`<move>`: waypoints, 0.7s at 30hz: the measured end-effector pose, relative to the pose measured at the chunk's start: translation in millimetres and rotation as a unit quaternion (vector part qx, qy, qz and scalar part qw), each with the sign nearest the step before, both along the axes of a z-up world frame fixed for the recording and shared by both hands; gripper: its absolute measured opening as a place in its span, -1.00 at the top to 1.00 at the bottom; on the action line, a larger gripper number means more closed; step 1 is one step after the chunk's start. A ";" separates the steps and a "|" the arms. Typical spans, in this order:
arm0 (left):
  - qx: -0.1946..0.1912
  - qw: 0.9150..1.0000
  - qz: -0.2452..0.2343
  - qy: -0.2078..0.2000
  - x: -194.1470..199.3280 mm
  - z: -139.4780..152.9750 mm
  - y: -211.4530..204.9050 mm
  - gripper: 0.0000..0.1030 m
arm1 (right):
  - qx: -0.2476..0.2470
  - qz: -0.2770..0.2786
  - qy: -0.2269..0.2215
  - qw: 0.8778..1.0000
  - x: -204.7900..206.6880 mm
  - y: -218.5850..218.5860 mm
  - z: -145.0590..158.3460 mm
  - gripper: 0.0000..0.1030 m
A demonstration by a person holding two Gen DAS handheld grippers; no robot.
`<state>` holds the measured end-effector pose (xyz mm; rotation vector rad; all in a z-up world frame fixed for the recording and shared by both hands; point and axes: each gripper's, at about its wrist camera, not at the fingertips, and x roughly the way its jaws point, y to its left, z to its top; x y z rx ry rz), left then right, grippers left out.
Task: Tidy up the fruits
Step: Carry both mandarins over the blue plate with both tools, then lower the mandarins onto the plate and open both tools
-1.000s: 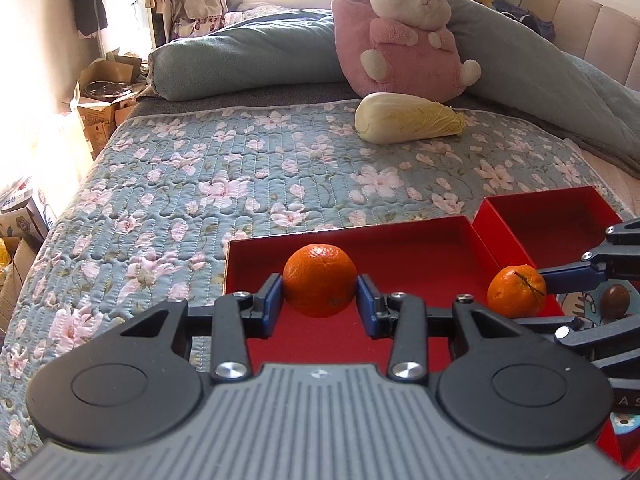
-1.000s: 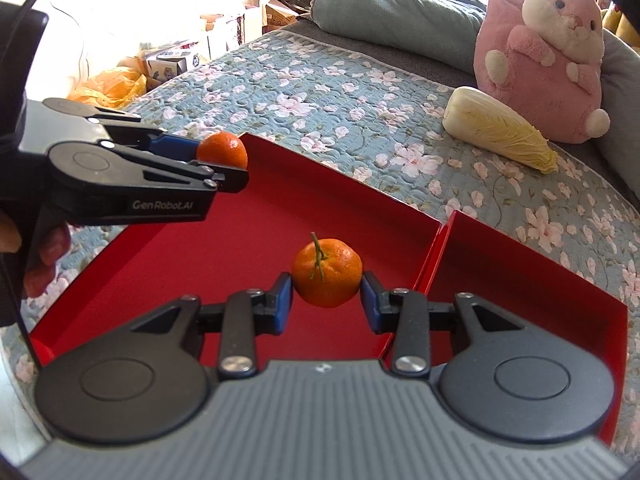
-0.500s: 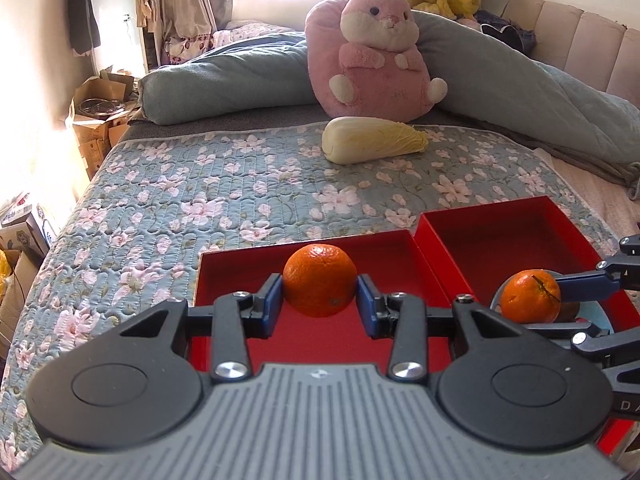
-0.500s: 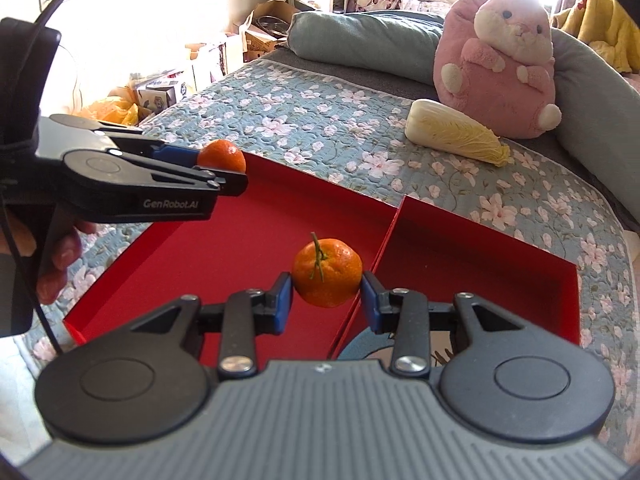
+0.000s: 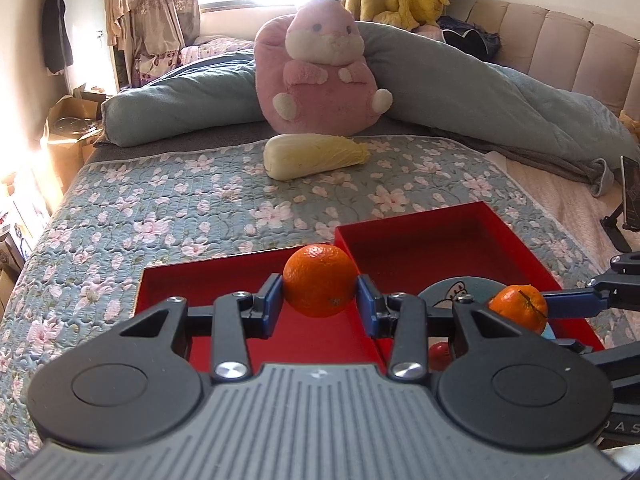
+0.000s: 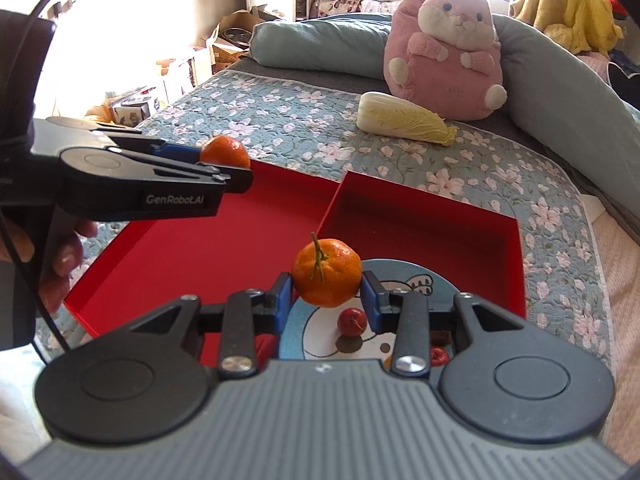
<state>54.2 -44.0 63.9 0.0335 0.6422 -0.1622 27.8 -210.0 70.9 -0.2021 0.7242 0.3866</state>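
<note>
My left gripper [image 5: 320, 304] is shut on an orange [image 5: 320, 285] and holds it in the air above the left red tray [image 5: 216, 280]. My right gripper [image 6: 326, 294] is shut on a stemmed tangerine [image 6: 327, 273], held above a blue cartoon plate [image 6: 412, 284] in the right red tray [image 6: 424, 216]. Small red fruits [image 6: 352, 321] lie on the plate. The left gripper with its orange [image 6: 225, 152] shows at the left of the right wrist view. The right gripper and its tangerine [image 5: 518, 307] show at the right of the left wrist view.
The two red trays sit side by side on a floral quilt [image 5: 160, 208]. A napa cabbage [image 5: 314, 156] and a pink plush rabbit [image 5: 320, 76] lie further back. Cardboard boxes [image 6: 232, 40] stand beside the bed. A phone on a stand [image 5: 630, 204] is at the right.
Both grippers have pulled back and up from the trays with their fruit still held. The blue plate and small red fruits have come into view under the right gripper.
</note>
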 end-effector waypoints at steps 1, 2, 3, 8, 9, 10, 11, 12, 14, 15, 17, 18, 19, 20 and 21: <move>0.000 1.000 -0.004 0.001 0.4 -0.1 -5.0 0.12 | 0.001 -0.006 0.000 1.000 -1.4 -4.8 0.0 0.23; -0.001 1.000 -0.007 0.001 0.5 -0.3 -9.6 0.11 | 0.000 -0.010 -0.001 1.000 -3.0 -8.9 -0.3 0.23; -0.003 1.000 -0.011 0.004 1.5 -1.2 -15.0 0.12 | -0.001 -0.016 -0.001 1.000 -3.9 -13.9 -0.6 0.23; -0.011 0.999 -0.038 0.021 8.7 -12.2 -44.7 0.11 | -0.018 -0.050 0.016 0.998 3.7 -39.0 -13.9 0.23; -0.014 0.999 -0.045 0.027 10.8 -15.8 -51.8 0.11 | -0.025 -0.054 0.024 0.998 5.7 -42.8 -19.2 0.23; -0.014 0.998 -0.051 0.031 12.6 -19.1 -58.1 0.11 | -0.033 -0.059 0.031 0.997 7.7 -46.3 -24.5 0.23; -0.009 0.998 -0.058 0.037 15.5 -24.3 -66.1 0.11 | -0.038 -0.062 0.036 0.997 9.8 -49.0 -28.5 0.23; -0.003 0.997 -0.065 0.041 17.4 -28.2 -73.3 0.11 | -0.042 -0.065 0.042 0.996 11.8 -51.7 -33.0 0.23; 0.001 0.996 -0.076 0.047 21.2 -35.1 -84.5 0.11 | -0.052 -0.066 0.058 0.995 13.8 -56.3 -42.7 0.23; 0.003 0.995 -0.081 0.053 24.0 -39.7 -90.3 0.11 | -0.057 -0.065 0.064 0.994 14.8 -57.4 -47.2 0.23; 0.009 0.994 -0.090 0.060 29.3 -47.2 -99.3 0.11 | -0.068 -0.059 0.075 0.993 17.4 -59.1 -55.2 0.23; 0.013 0.993 -0.094 0.064 31.8 -51.3 -103.2 0.11 | -0.072 -0.057 0.078 0.993 18.2 -59.7 -58.2 0.23; 0.017 0.993 -0.099 0.069 33.9 -54.8 -107.0 0.11 | -0.074 -0.056 0.081 0.992 19.9 -60.7 -61.0 0.23; 0.021 0.992 -0.103 0.073 36.0 -58.6 -110.5 0.11 | -0.077 -0.056 0.085 0.992 21.1 -61.4 -64.0 0.23; 0.026 0.991 -0.105 0.077 37.9 -62.1 -113.7 0.11 | -0.079 -0.056 0.090 0.991 23.4 -62.4 -67.6 0.22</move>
